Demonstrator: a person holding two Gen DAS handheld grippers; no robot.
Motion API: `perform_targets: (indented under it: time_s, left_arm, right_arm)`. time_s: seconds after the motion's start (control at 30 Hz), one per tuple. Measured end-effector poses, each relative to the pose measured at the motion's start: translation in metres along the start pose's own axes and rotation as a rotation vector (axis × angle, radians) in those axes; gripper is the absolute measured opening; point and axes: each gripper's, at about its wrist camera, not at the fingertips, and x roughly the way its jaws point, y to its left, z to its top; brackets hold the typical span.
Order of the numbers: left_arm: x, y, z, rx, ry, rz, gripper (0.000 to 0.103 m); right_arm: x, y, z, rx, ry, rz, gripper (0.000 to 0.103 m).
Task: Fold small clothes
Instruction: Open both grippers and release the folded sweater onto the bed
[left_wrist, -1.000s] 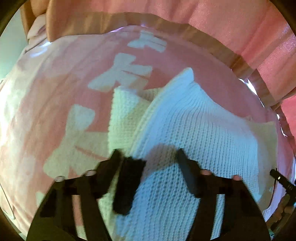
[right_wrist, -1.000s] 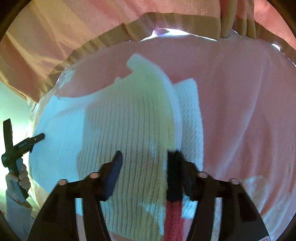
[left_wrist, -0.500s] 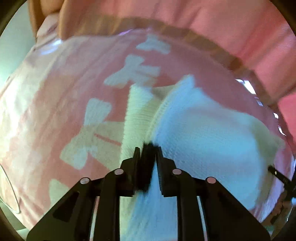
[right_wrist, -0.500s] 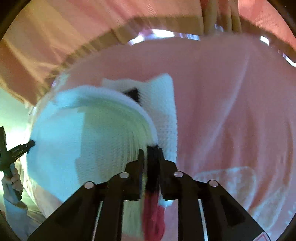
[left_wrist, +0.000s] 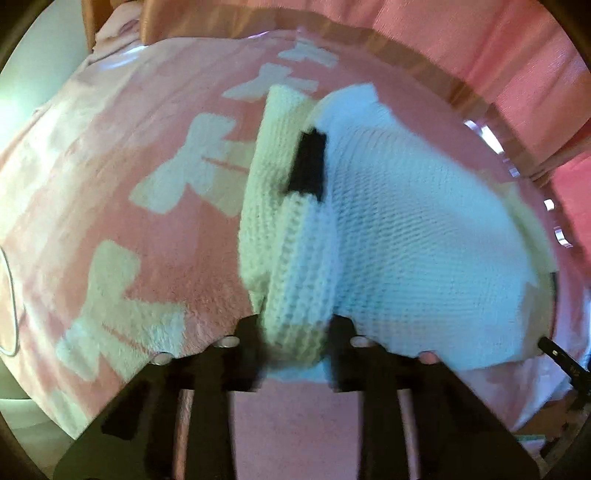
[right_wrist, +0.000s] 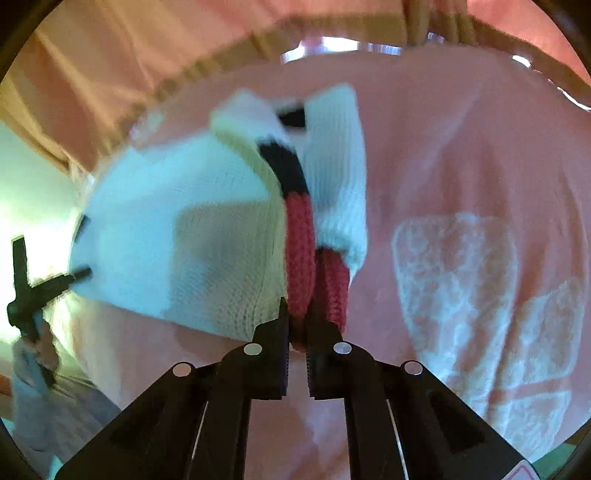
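Left claw (left_wrist: 295, 332) pinching white knit garment (left_wrist: 406, 229) (seemingly); right claw (right_wrist: 297, 328) likewise, nearly closed.

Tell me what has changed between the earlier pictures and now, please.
Both grippers were open over the white knit garment. The left gripper and right gripper have since shut on its near edge and lifted it, exposing black and red trim. The pink blanket stayed flat.

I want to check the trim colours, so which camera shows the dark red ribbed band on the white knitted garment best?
The right wrist view: the dark red ribbed band runs to the right gripper, shut on it. The left wrist view shows only the white knitted garment and its black patch; no red.
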Motion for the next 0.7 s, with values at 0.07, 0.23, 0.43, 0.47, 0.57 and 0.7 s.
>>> perform_targets:
  time_s: [0.07, 0.23, 0.43, 0.47, 0.57, 0.7]
  left_arm:
    - [-0.01, 0.008, -0.005, -0.019, -0.009, -0.023, 0.014]
    - [0.0, 0.024, -0.023, -0.028, 0.052, 0.009, 0.014]
    - [-0.029, 0.002, -0.014, 0.001, -0.036, -0.003, 0.03]
    - [-0.037, 0.0, -0.009, -0.001, -0.069, -0.023, 0.036]
    - [-0.057, -0.012, 0.017, -0.013, -0.158, -0.078, 0.064]
    - [-0.039, -0.054, 0.065, 0.071, -0.168, -0.023, 0.065]
  right_arm:
    - [-0.032, -0.006, 0.003, 0.006, -0.083, 0.034, 0.006]
    - [-0.01, -0.043, -0.009, 0.074, 0.049, -0.077, 0.006]
    - [-0.002, -0.014, -0.003, -0.052, 0.038, -0.208, 0.022]
    - [-0.017, -0.007, 0.004, -0.065, -0.039, -0.215, 0.037]
    - [-0.036, 0.018, 0.029, -0.129, -0.155, -0.173, 0.052]
    - [0.004, 0.064, 0.066, -0.287, -0.078, -0.089, 0.029]
